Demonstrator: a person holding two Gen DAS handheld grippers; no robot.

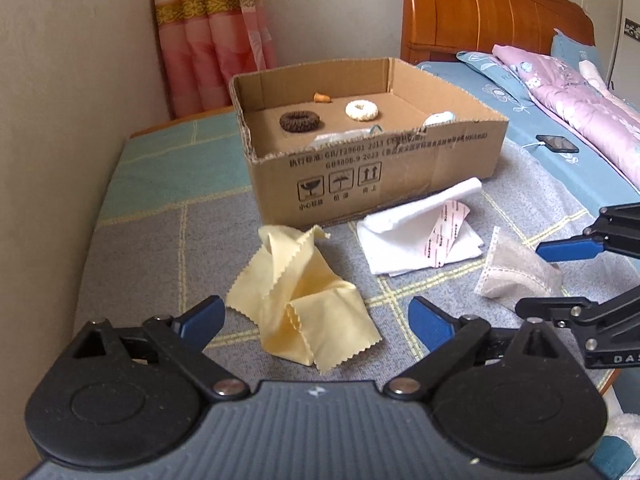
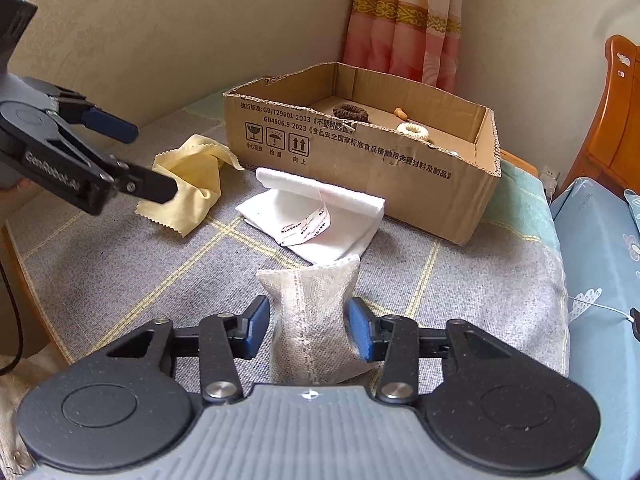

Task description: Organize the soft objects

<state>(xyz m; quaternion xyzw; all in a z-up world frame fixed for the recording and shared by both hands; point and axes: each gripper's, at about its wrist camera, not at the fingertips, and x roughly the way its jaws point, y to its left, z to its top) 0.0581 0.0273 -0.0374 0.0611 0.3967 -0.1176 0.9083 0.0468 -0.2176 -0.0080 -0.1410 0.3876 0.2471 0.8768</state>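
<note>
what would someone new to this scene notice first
The open cardboard box at the back of the grey checked bedspread, with a brown hair scrunchie and a cream one inside. In front of it lie a crumpled yellow cloth between the left tool's open fingers, a folded white cloth, and a grey mesh pouch between the right tool's fingers.

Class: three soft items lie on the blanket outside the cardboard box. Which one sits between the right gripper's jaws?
The grey mesh pouch. The yellow cloth lies by the left gripper, and the white cloth lies against the box.
</note>
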